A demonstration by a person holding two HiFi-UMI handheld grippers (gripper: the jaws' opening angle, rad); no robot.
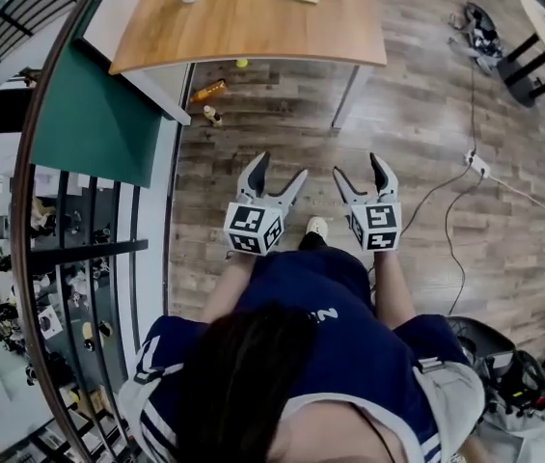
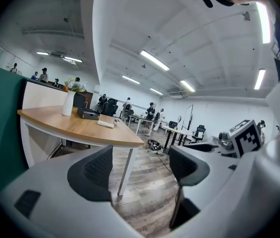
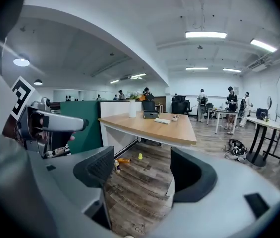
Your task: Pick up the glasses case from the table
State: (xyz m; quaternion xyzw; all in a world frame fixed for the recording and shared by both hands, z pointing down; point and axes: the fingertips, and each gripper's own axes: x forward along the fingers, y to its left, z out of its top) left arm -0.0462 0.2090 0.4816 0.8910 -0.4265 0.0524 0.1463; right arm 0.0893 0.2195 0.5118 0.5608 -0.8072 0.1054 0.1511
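A wooden floor [image 1: 282,143] runs under and ahead of both tongs. Well ahead of them stands a wooden table [image 1: 253,37], its near edge facing the jaws. A green screen [image 1: 94,114] stands ahead and to the left of the left tongs [image 1: 282,167], joined to the table's left side. Further left, beside the person, a dark shelf [image 1: 79,249] holds many small things too blurred to name.

The left tongs are held level over the floor, jaws spread wide with only floor between the pads. The right tongs [image 1: 359,167] hang just beside them, apart from them, jaws likewise spread wide and gripping nothing.

On the far part of the table, well beyond both tongs, a white vase [image 2: 69,103] stands upright with flowers [image 2: 75,86] in it. Just beside it sits a dark box [image 2: 87,114]; what it contains cannot be seen. The glasses case [image 2: 106,124], a flat white oblong, lies on the tabletop just right of the box, well apart from both tongs and untouched.

On the floor under the table, between the tongs and the far table edge, an orange bottle [image 1: 207,91] lies on its side. A smaller bottle [image 1: 212,115] is near it, and a tiny yellow thing [image 1: 241,63] sits further in. A white power strip [image 1: 477,165] lies on the floor off to the right of the right tongs.
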